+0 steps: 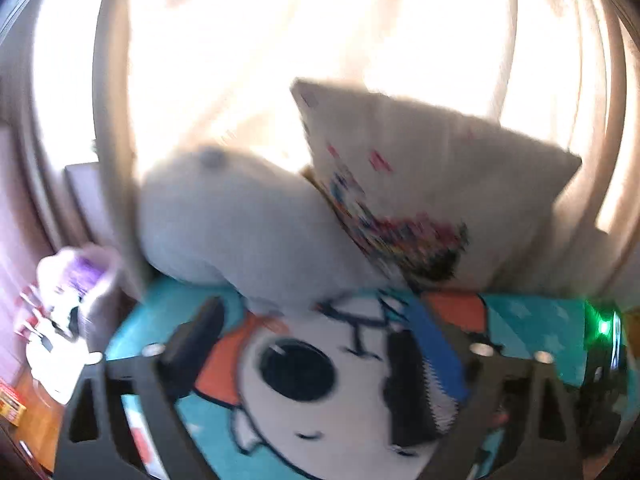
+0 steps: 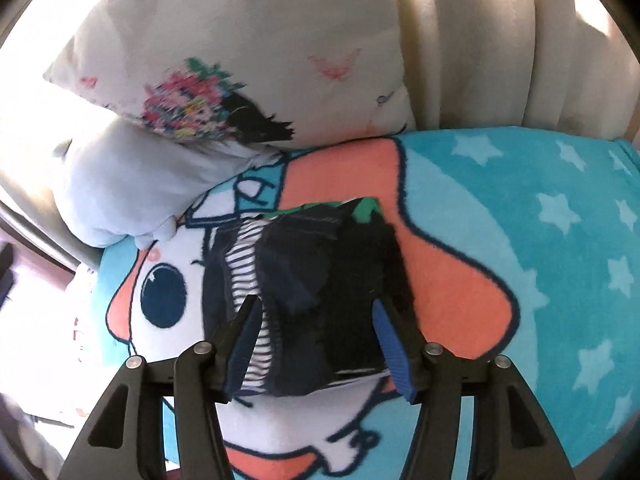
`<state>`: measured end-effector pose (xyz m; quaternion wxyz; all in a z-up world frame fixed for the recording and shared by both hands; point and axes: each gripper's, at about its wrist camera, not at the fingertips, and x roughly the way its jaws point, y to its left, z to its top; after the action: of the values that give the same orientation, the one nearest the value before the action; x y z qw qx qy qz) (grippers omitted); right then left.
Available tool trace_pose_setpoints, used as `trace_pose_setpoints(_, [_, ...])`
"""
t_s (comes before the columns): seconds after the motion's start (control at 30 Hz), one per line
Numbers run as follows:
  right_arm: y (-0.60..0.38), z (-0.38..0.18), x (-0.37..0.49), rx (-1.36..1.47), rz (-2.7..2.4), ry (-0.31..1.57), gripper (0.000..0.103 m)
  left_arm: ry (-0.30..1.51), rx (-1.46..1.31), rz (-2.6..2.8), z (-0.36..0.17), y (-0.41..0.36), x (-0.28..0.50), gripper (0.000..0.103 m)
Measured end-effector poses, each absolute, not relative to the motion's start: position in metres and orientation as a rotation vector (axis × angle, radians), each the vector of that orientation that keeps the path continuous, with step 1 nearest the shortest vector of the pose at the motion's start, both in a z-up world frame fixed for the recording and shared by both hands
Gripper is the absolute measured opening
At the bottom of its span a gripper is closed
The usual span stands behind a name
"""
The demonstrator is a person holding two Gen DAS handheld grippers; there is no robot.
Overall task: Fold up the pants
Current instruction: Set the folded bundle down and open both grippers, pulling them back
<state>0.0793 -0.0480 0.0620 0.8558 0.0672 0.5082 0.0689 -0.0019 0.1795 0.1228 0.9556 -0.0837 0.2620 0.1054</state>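
The pants are dark navy with a striped white lining and a green tag, folded into a compact bundle on a blue cartoon blanket. My right gripper is open, its blue-padded fingers on either side of the bundle's near end, just above it. My left gripper is open above the blanket, holding nothing. In the left wrist view a dark strip with a striped edge, which may be the pants, lies by the right finger. That view is blurred.
A white pillow with a colourful print and a pale grey cushion lie at the head of the bed, against light curtains. A wooden floor with a small box and white items shows at the left.
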Motion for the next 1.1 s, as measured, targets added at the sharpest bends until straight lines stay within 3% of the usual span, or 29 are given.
trace_pose_setpoints(0.17, [-0.022, 0.057, 0.061, 0.084, 0.145, 1.055, 0.062, 0.458, -0.126, 0.228, 0.133, 0.192, -0.027, 0.103])
trace_pose_setpoints(1.1, [-0.035, 0.051, 0.02, -0.002, 0.047, 1.089, 0.064, 0.894, -0.144, -0.002, 0.06, 0.156, 0.007, 0.103])
